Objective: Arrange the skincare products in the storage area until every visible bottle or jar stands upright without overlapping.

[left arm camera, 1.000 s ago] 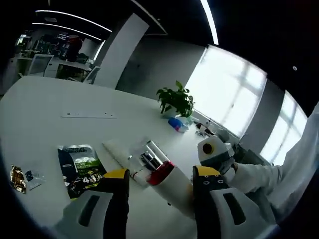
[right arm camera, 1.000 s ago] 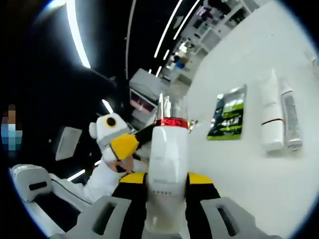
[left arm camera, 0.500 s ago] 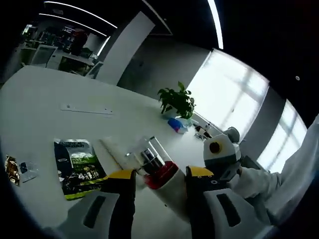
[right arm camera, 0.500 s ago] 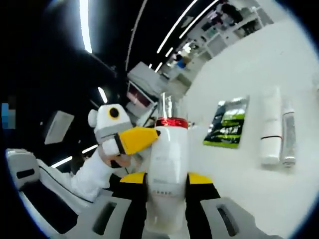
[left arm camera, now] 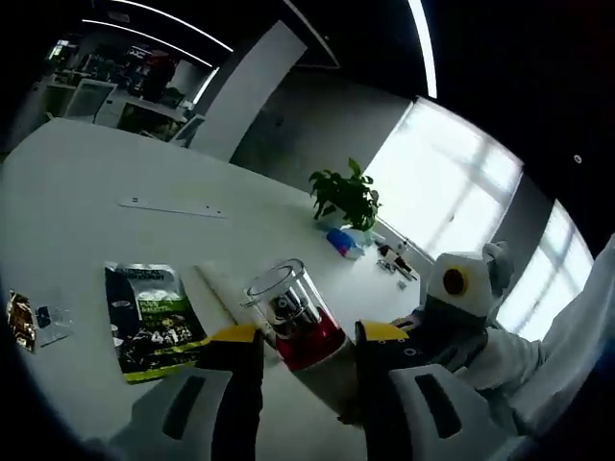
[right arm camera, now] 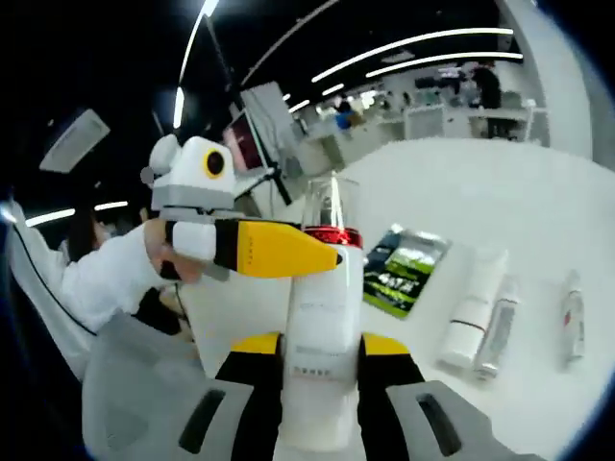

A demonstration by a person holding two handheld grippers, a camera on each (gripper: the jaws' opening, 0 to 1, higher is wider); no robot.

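Holding the white pump bottle (right arm camera: 322,336) aloft, your right gripper (right arm camera: 320,348) clamps its body; your left gripper (left arm camera: 298,336) brackets its red collar (left arm camera: 312,338) — contact unclear. Next, judge it upright and set it beside the tubes (right arm camera: 473,309) on the table (right arm camera: 538,221).

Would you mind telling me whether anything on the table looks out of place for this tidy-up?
Yes. Three products lie flat on the table instead of upright: a white tube, a slim silver bottle right beside it, and a small bottle set apart. The right hand-held gripper grips a white pump bottle.
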